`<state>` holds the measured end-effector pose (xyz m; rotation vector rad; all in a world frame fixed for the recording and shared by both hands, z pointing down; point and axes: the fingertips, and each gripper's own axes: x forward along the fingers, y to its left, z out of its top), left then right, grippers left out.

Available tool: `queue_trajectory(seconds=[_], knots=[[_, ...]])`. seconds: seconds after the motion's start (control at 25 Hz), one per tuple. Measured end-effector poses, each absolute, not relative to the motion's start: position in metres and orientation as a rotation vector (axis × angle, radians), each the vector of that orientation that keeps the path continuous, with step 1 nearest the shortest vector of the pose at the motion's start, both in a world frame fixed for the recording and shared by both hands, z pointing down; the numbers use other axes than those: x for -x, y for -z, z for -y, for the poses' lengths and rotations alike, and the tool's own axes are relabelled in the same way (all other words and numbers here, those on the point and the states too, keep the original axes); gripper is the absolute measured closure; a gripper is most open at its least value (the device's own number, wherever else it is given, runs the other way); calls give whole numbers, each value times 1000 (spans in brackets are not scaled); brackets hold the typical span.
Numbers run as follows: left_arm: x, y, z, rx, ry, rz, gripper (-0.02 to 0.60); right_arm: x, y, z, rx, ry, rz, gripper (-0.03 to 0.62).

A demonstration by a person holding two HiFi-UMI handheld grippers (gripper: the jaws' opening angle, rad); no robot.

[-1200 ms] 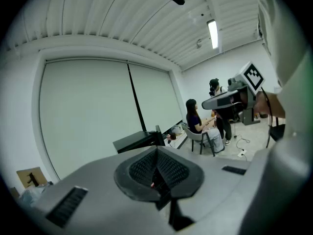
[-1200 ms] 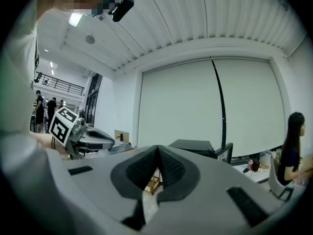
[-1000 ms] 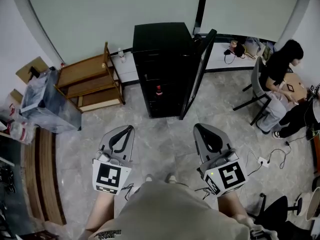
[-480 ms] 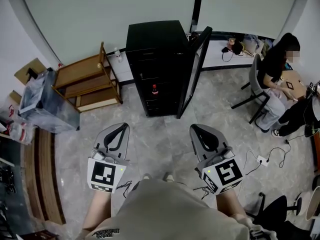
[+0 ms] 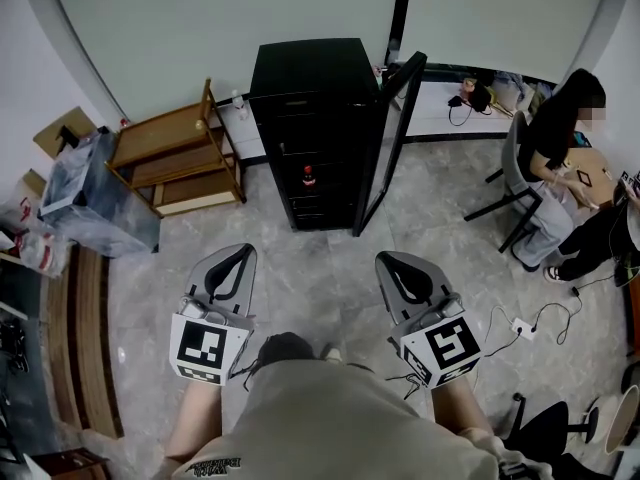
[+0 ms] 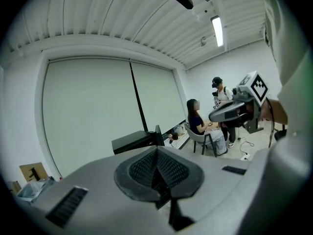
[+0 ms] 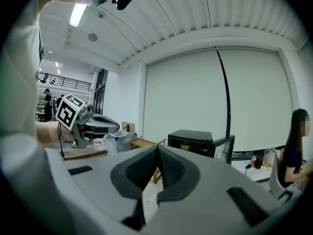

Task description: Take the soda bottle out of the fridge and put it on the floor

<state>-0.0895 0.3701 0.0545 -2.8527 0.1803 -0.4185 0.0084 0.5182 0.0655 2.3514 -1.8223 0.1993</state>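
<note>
**Left gripper** (image 5: 242, 250): jaws pressed together, nothing between them. Held low in front of the holder, pointing toward the fridge.

**Right gripper** (image 5: 389, 259): jaws likewise closed on nothing, level with its partner.

**Fridge** (image 5: 305, 78): black and upright, well ahead of both claws, roughly on the line between them. Its door (image 5: 388, 148) stands open on the right claw's side.

**Soda bottle** (image 5: 308, 177): small, with a red cap, apparently upright on a middle shelf inside the fridge. It is well apart from either claw.

**Floor** (image 5: 320, 268): grey tile, with a bare stretch between the claws and the fridge.

**Progress**: early. The open door is the only step that looks done. Closing in, opening a claw, gripping the bottle, drawing it out and setting it down on the tile all appear to remain.
</note>
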Motion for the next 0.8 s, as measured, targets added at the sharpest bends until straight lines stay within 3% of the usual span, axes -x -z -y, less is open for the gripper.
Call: queue_trajectory(seconds=[0.8], knots=[[55,-82,-356,2881,482,-149,575,-36,-90,-487,-2316,-301,1878,599]])
